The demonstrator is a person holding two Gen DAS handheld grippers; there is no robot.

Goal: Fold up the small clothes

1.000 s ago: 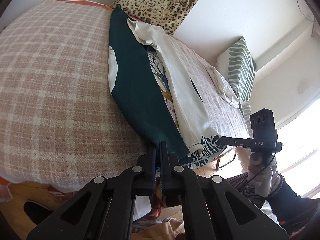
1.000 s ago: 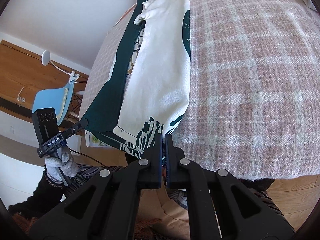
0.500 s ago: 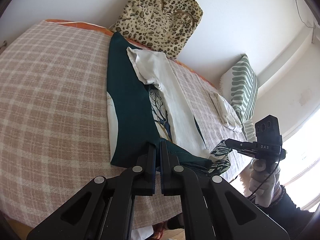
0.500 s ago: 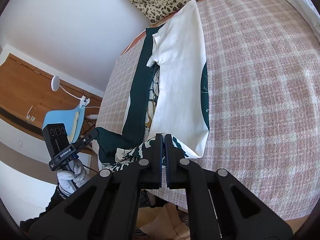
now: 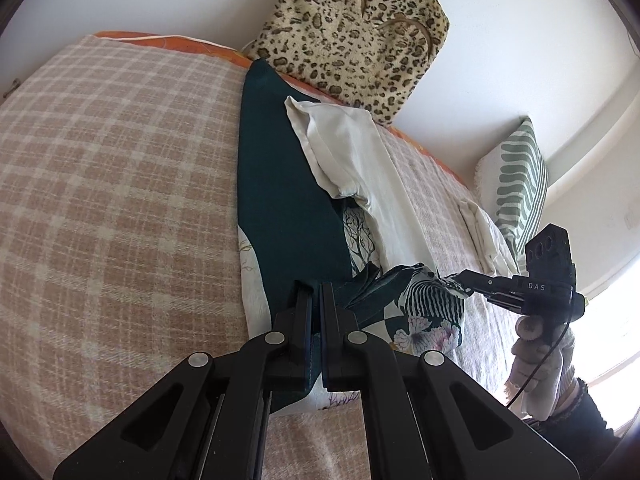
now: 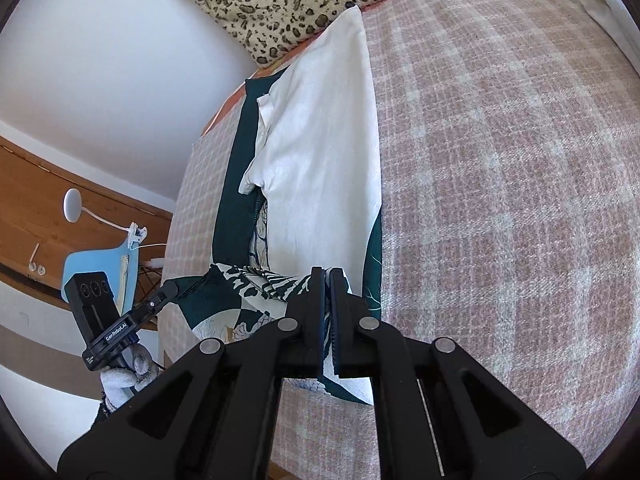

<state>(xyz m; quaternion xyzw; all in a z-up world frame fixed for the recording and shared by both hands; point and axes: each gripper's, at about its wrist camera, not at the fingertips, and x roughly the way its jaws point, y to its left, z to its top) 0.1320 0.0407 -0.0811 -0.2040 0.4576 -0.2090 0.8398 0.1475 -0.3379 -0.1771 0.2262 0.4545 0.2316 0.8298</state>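
Matt dark-green printed cloth garment (image 5: 288,208) on a coarse woven checked blanket (image 5: 112,184); fuzzy leopard-print bag (image 5: 352,36).

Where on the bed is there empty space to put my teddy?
Bare blanket lies left of the shirt, and more between the shirt and the white cloth. The middle is crowded: both grippers pinch the shirt's hem there.

Our left gripper (image 5: 316,292) and right gripper (image 6: 327,280) are matte black, with angular arms that each carry round silver screws. The right one's housing reads "DAS" in white; the left's reads "GenRobot.AI" below three round lenses. We wear pale knitted gloves, dark sleeves and a beaded bracelet; a thin black cable trails down.
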